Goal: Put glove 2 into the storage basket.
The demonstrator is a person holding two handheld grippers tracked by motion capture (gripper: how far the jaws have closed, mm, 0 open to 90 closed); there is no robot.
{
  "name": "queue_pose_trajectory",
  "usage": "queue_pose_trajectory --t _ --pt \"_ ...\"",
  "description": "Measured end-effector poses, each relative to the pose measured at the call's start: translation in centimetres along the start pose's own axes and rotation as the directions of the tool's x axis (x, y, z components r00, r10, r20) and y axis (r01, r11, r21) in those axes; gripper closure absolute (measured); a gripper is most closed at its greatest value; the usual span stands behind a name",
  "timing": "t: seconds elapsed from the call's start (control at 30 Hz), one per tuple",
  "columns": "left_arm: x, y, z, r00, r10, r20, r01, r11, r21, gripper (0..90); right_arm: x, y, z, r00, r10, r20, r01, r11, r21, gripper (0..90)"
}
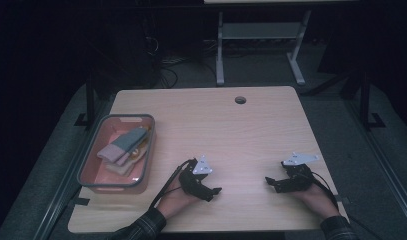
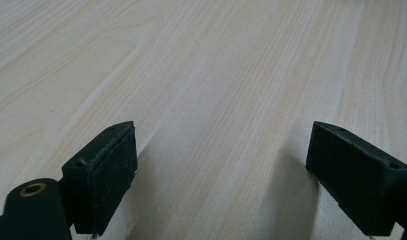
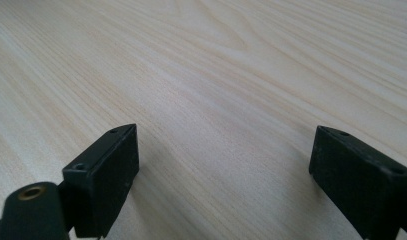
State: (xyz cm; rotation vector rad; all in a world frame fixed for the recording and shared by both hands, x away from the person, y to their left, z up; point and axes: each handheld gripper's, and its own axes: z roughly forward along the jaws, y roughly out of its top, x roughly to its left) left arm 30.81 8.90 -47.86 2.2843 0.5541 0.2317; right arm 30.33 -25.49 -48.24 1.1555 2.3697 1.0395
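Note:
Low over the near part of the light wooden table, my left gripper points toward the middle. In the left gripper view its jaws stand wide apart, so the left gripper is open over bare wood. My right gripper lies near the front right, aimed leftward. The right gripper view shows the right gripper open too, with nothing between its jaws. A grey-rimmed pink bin at the table's left holds folded cloths in grey, pink and tan.
A round cable hole sits near the table's far edge. Beyond it stands a second table's grey frame on dark floor. Both forearms come in at the bottom, with cables trailing from the grippers.

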Motion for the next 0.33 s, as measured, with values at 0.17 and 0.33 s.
queue_pose_trajectory --t 0.17,0.33 --pt "-0.01 0.0 0.0 1.0 0.003 0.004 -0.003 1.0 0.0 12.2 0.0 0.0 0.0 1.0 0.0 0.0 0.0 1.0 0.0 12.2" --pt "-0.01 0.0 0.0 1.0 0.002 0.004 -0.002 1.0 0.0 12.2 0.0 0.0 0.0 1.0 0.001 0.0 -0.001 1.0 0.0 12.3"
